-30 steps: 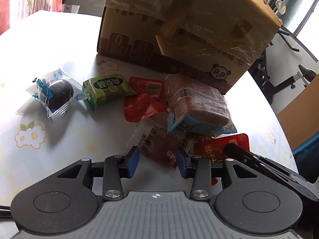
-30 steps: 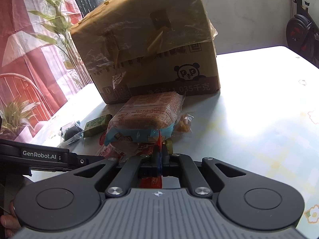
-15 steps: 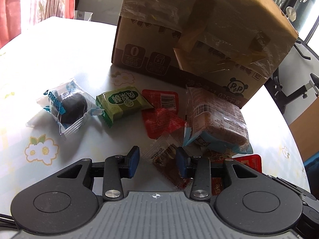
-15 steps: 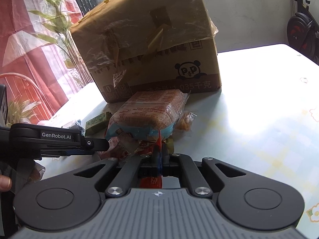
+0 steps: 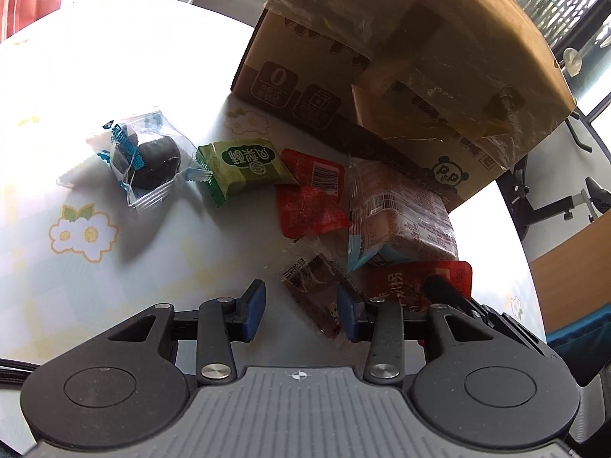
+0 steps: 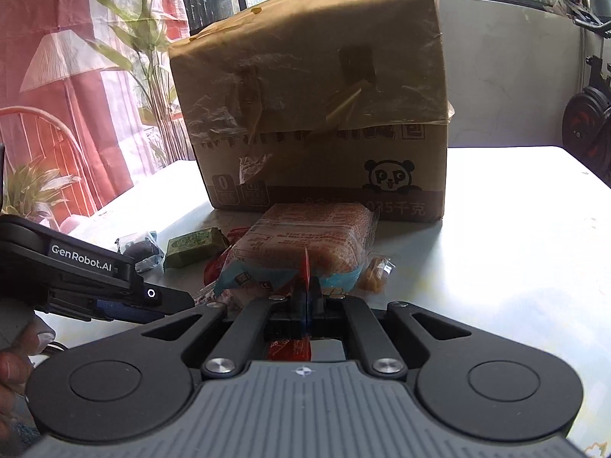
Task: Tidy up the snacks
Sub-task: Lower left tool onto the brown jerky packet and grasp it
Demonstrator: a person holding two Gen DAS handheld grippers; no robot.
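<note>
Snacks lie on the white floral table in front of a cardboard box (image 5: pixel 401 57): a dark cake in a clear wrapper (image 5: pixel 147 160), a green packet (image 5: pixel 244 166), a red packet (image 5: pixel 309 198), a large brown bread pack (image 5: pixel 401 213) and a small clear packet of dark snack (image 5: pixel 317 290). My left gripper (image 5: pixel 301 307) is open, just above the table with the small clear packet between its fingertips. My right gripper (image 6: pixel 305 299) is shut on a flat red packet (image 6: pixel 305 271), which also shows in the left wrist view (image 5: pixel 404 282). The bread pack (image 6: pixel 305 244) lies just ahead of it.
The cardboard box (image 6: pixel 317 114) stands close behind the snacks. A small orange candy (image 6: pixel 376 273) lies right of the bread pack. My left gripper's arm (image 6: pixel 88 274) reaches in from the left. Exercise gear (image 6: pixel 588 126) and a plant (image 6: pixel 145 38) stand beyond the table.
My left gripper has pulled back and to the left, staying open, so the snacks now sit further right in its view. My right gripper keeps its grip on the red packet and has turned slightly left.
</note>
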